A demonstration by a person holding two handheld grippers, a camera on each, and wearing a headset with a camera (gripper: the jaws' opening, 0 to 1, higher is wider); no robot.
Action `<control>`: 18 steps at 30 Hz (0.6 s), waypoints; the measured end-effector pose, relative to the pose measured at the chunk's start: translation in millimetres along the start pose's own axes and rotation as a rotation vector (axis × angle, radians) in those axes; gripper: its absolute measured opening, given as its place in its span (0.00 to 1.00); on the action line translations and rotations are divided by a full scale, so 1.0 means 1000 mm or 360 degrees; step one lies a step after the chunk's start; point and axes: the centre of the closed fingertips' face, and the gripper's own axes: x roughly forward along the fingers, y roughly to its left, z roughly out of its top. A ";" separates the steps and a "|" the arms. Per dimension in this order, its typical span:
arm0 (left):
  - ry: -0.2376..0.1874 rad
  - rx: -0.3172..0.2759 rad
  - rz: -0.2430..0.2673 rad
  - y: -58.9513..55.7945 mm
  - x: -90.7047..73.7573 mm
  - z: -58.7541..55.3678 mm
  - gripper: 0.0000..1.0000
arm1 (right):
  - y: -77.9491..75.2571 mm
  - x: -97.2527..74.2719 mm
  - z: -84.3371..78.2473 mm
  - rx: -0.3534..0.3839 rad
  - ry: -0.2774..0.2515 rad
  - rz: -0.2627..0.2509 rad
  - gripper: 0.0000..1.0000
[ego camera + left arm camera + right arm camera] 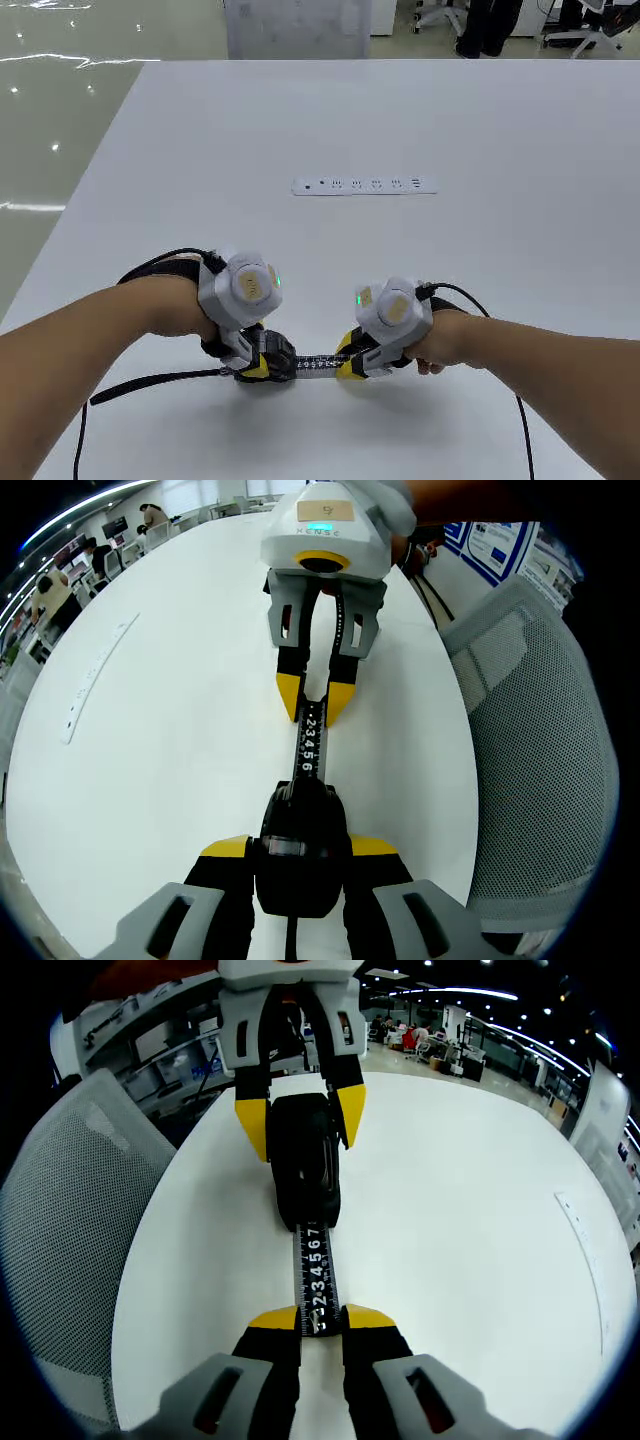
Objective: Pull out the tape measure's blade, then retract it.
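Black tape measure case (300,865) sits near the front edge of the white table (450,120), clamped in our left gripper (300,846). We see a short length of blade (315,1265) drawn out, its tip pinched by our right gripper (320,1318).

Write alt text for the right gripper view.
The right tongs pinch the end of a short stretch of numbered blade drawn from a black tape measure case, which the left tongs clamp opposite. Both sit over a white table.
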 end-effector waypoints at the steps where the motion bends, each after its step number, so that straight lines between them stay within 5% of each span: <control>1: 0.0000 0.0000 0.0000 0.000 0.000 0.000 0.31 | 0.000 -0.001 -0.001 -0.0002 0.0002 -0.0002 0.13; 18: -0.0009 -0.0006 0.0012 0.000 0.000 0.001 0.31 | -0.002 -0.010 -0.011 0.0001 0.0019 -0.0011 0.14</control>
